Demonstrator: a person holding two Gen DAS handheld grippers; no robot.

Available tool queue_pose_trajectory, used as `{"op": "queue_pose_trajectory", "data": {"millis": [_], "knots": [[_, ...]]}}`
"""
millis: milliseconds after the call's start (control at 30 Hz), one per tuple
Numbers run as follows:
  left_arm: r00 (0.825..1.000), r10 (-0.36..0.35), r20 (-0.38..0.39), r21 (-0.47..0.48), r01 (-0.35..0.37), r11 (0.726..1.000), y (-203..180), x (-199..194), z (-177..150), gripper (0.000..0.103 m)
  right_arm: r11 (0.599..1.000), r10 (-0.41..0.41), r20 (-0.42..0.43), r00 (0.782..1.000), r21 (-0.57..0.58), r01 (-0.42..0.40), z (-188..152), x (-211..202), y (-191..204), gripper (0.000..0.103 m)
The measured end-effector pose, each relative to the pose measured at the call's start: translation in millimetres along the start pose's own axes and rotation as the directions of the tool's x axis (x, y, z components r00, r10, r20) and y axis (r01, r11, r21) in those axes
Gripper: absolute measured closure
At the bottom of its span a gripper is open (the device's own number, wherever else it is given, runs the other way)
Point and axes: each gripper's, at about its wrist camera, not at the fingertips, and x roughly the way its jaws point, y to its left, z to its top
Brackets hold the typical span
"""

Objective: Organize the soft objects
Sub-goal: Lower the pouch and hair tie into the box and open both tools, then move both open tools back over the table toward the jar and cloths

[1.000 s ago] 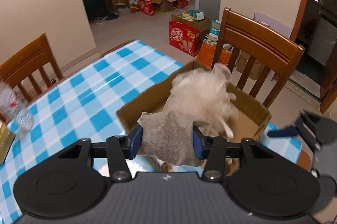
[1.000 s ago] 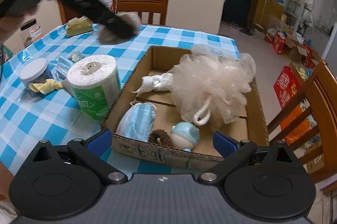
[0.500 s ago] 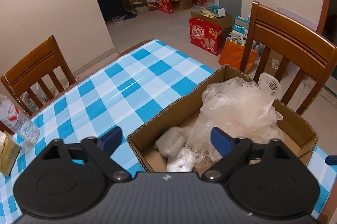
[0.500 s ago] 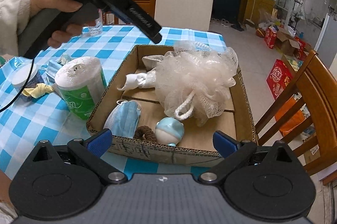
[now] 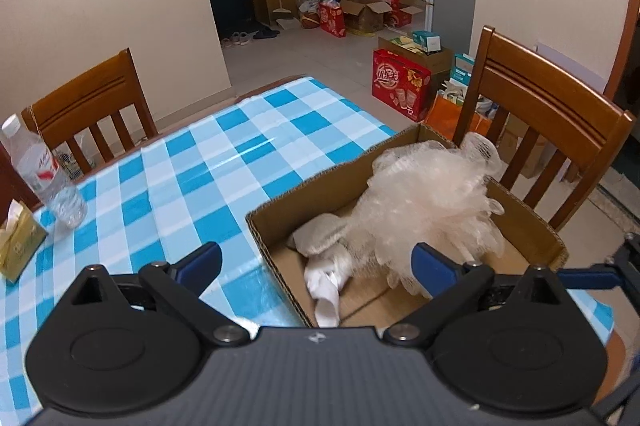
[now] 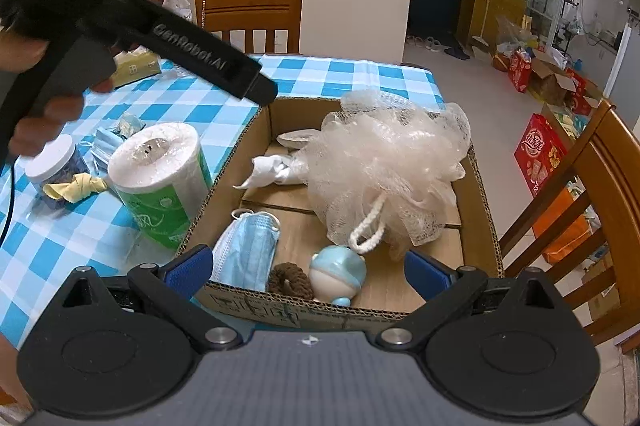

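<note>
Soft objects: several are already lying in the cardboard box [image 6: 484, 185], which is sitting on the checked worktop [image 6: 328, 73]; others are waiting outside it.
Left of box: a plastic-wrapped paper roll [image 6: 160, 181] is standing against the box's left wall; further left, a knotted yellow cloth [image 6: 76, 185] is leaning on a white-lidded jar [image 6: 54, 161], with blue face masks [image 6: 106, 145] lying behind them.
Left tool [image 5: 316, 262]: its jaws are opening wide above the box's near-left corner, with nothing pinched between them.
Inside box, left: a pleated blue mask [image 6: 248, 246] is leaning on the left wall; a white sock [image 6: 268, 167] and a beige knitted cloth [image 5: 320, 234] are lying further back.
Inside box, middle: a brown fuzzy hair tie [image 6: 286, 280] and a smooth, rounded blue-and-white toy [image 6: 338, 274] are resting by the front wall.
Inside box, right: a pale, frilly mesh bath pouf [image 6: 384, 173] with a rope loop is filling the far-right part.
Right tool [image 6: 308, 268]: it is hanging spread and empty over the box's front wall.
Progress: roughly midway, I judge; the items left of the box are probably still to go in.
</note>
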Motion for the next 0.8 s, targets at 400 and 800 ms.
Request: {"op": "queue_pose_trajectory", "data": {"millis": [400, 800], "knots": [[1.000, 0.002, 0.020, -0.037, -0.001, 0.999, 12, -30, -39, 0.002, 0.999, -0.021, -0.007, 1.000, 0.029, 0.021, 1, 0, 22, 0.000], [1.000, -0.027, -0.012, -0.045, 0.027, 0.999, 66, -60, -107, 0.002, 0.993, -0.098, -0.027, 0.995, 0.071, 0.099, 3, -6, 72, 0.000]]}}
